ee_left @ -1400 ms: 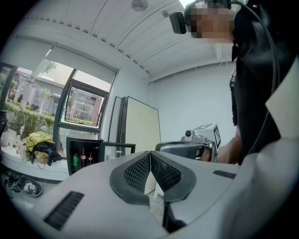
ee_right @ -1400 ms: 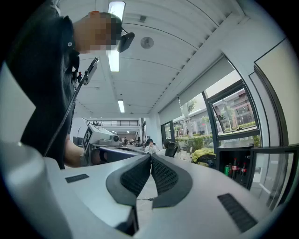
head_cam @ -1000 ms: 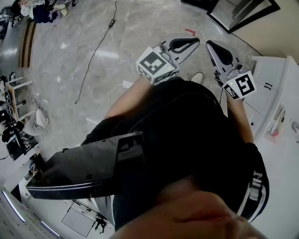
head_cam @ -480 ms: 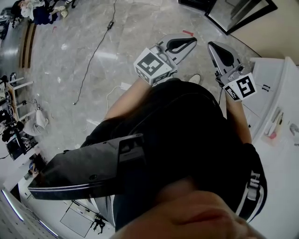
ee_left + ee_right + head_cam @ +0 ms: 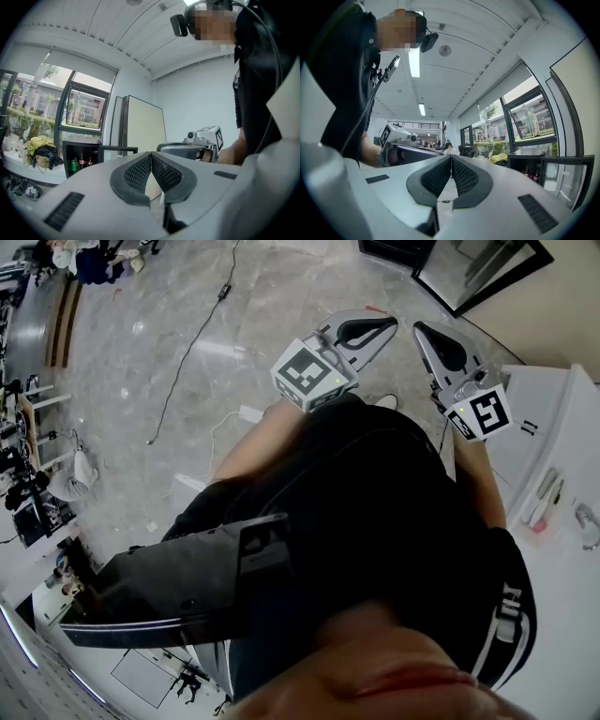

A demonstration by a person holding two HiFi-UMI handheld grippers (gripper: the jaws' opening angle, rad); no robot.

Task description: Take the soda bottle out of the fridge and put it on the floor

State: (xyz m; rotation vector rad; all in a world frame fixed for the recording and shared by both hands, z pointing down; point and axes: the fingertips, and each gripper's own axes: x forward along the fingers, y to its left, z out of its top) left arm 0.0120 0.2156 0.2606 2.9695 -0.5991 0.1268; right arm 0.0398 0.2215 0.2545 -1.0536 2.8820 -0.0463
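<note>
The pale grey marble floor (image 5: 169,381) is stretching wide around the person, and the small black open-doored fridge (image 5: 82,145) is standing well apart from them, below the window. The left gripper (image 5: 151,154) and the right gripper (image 5: 451,157) are pointing roughly level, each clenched tight on nothing. A dark red-labelled soda bottle (image 5: 82,159) is standing upright inside the fridge. The approach is probably calling for walking closer, squaring up to the opening, then parting one pair of jaws before reaching in.
</note>
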